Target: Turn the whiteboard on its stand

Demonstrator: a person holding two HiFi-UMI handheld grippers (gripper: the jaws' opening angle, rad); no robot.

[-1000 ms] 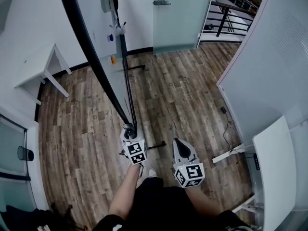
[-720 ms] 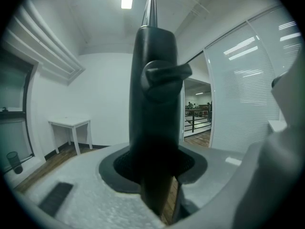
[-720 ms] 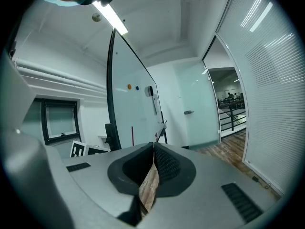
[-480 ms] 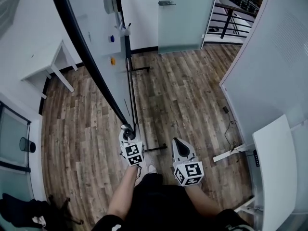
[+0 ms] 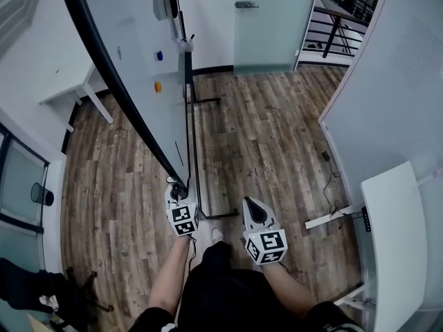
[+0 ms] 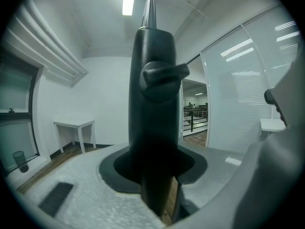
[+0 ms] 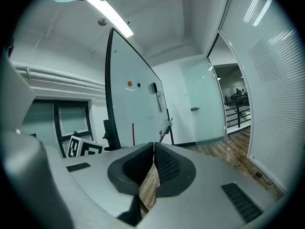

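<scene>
While our left gripper clamps the whiteboard at its near edge, our right gripper hangs closed and empty; the turn looks partway done.

- Whiteboard: large, pale glossy face, black frame with rounded corners. Upright and seen almost edge-on from above, it runs diagonally away from the near corner.
- Stand: thin black tubing, with cross-feet on the floor below the board.
</scene>
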